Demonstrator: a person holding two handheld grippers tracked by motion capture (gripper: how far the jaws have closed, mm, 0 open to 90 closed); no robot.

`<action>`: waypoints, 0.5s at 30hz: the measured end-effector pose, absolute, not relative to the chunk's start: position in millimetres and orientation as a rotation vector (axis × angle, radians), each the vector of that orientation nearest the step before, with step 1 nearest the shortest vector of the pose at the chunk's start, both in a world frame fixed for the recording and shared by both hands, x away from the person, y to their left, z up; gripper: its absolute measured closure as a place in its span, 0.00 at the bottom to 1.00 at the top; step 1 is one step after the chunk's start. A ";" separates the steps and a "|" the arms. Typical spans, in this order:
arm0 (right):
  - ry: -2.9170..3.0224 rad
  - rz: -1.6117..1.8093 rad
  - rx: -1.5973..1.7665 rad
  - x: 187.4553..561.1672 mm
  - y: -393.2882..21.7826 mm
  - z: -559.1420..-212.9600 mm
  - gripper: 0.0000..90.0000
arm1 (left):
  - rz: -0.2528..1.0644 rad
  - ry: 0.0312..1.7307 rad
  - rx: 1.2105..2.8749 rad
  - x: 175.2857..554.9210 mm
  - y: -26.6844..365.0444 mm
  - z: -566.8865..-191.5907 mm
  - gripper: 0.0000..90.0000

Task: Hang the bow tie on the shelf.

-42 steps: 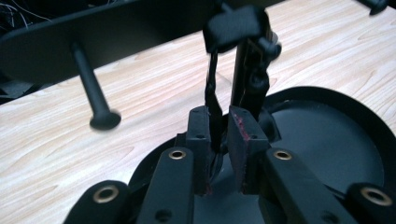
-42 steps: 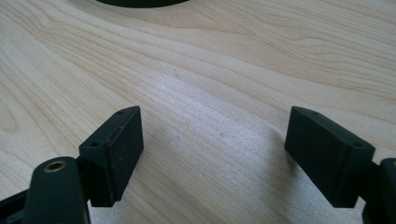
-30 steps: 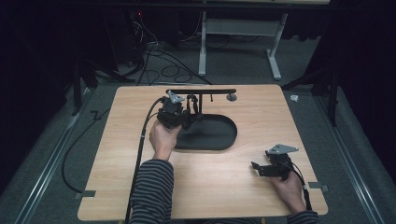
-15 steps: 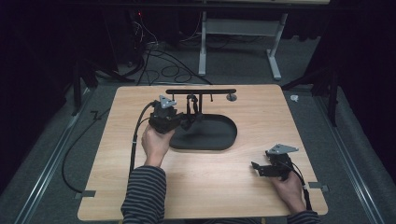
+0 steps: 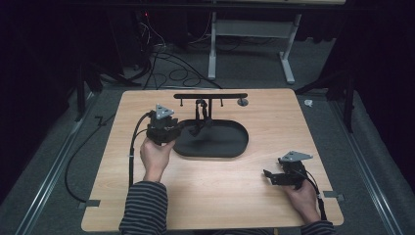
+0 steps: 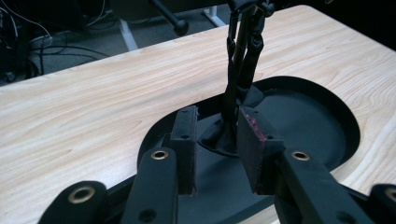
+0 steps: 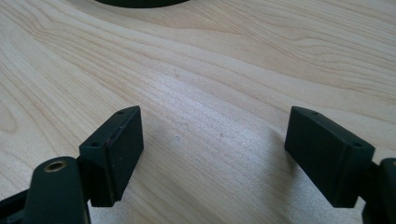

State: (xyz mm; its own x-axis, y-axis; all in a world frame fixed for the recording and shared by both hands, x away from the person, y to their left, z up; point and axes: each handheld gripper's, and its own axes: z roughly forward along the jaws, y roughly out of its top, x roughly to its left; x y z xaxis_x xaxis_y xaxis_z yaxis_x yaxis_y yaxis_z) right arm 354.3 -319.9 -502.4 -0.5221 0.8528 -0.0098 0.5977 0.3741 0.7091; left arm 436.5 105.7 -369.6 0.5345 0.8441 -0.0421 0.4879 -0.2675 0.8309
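High view: table (image 5: 147,196) of pale wood carries a black oval base (image 5: 220,144) with a T-shaped rack (image 5: 210,96) rising from its far edge; a dark strap (image 5: 199,120) hangs from the rack's post.
Left gripper (image 5: 182,128): held at the base's left end, jaws pointing toward the strap, which hangs just ahead of its tips.
Right gripper (image 5: 266,175): lies low on the table's near right corner, well apart from the base, likely parked while the other works.
Left gripper view: the strap (image 6: 239,70) drops from the rack onto the base (image 6: 322,116), its lower end pooled just beyond the pads (image 6: 186,140); the jaws have just been opening and stand partly apart, nothing pressed between them. I'd judge it has let the strap go so it hangs freely.
Right gripper view: jaws gape wide over bare wood (image 7: 224,93), nothing between the pads (image 7: 119,144); the base's rim (image 7: 140,3) shows far ahead.
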 end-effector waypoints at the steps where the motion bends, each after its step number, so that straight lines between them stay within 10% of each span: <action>1: 2.264 0.934 1.262 354.3 -319.9 -502.4 0.23 | 0.528 1.087 1.920 435.9 107.3 -369.7 0.76; 15: 2.265 0.934 1.262 354.3 -320.0 -502.4 0.23 | 0.546 1.096 1.895 422.2 120.0 -367.8 0.76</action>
